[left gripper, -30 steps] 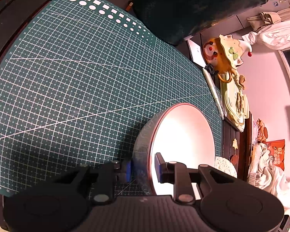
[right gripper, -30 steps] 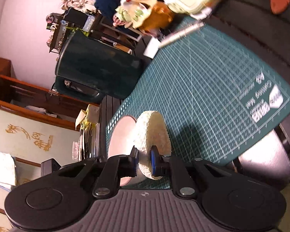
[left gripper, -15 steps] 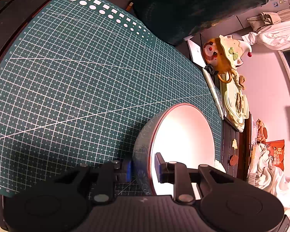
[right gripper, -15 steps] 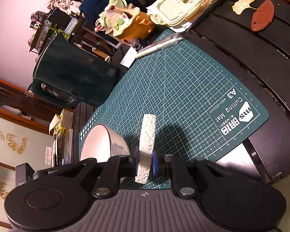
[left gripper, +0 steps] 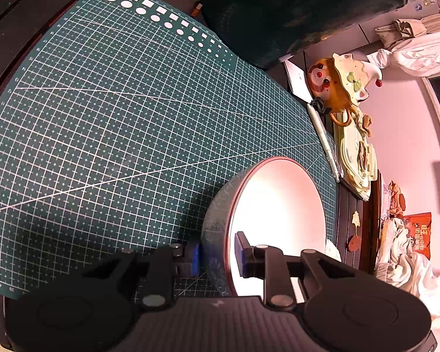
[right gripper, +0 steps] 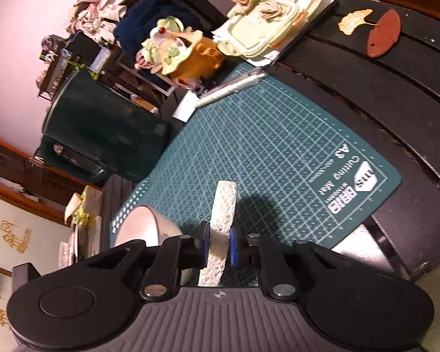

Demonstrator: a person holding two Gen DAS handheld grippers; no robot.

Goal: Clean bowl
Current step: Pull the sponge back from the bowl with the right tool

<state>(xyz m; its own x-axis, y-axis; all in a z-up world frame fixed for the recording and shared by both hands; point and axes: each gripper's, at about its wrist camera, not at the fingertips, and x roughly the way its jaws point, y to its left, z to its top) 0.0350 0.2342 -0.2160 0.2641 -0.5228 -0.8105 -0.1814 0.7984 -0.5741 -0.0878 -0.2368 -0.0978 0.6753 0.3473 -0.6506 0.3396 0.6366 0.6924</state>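
So right now my left gripper (left gripper: 217, 259) is clamped on the wall of the bowl (left gripper: 278, 205), one pad outside on the patterned side and one inside on the white, and it's got the bowl tipped up on its side over the mat (left gripper: 117, 117), near the mat's edge where the pen (left gripper: 325, 143) lies. From the right wrist view the bowl (right gripper: 140, 228) shows at the lower left, mouth turned away from that camera. My right gripper (right gripper: 218, 249) is squeezed shut on the sponge (right gripper: 223, 214), holding it edge-on with most of it sticking out past the pads, and it sits beside the bowl, not in it; I can only see a sliver of the sponge (left gripper: 331, 249) past the rim from the left view. I'd say I'm between wipes. To do this well I reckon I need to keep the left grip firm, because a rim pinch on a glazed bowl will want to pivot once the sponge pushes on it. I'd swing the sponge's free end into the open mouth, lay its flat face on the white inside, and sweep round the curve with light pressure, pushing toward the clamped side rather than away from it. The mug (right gripper: 102, 129) and the clutter at the far edge of the bench are well apart, so no worries there.
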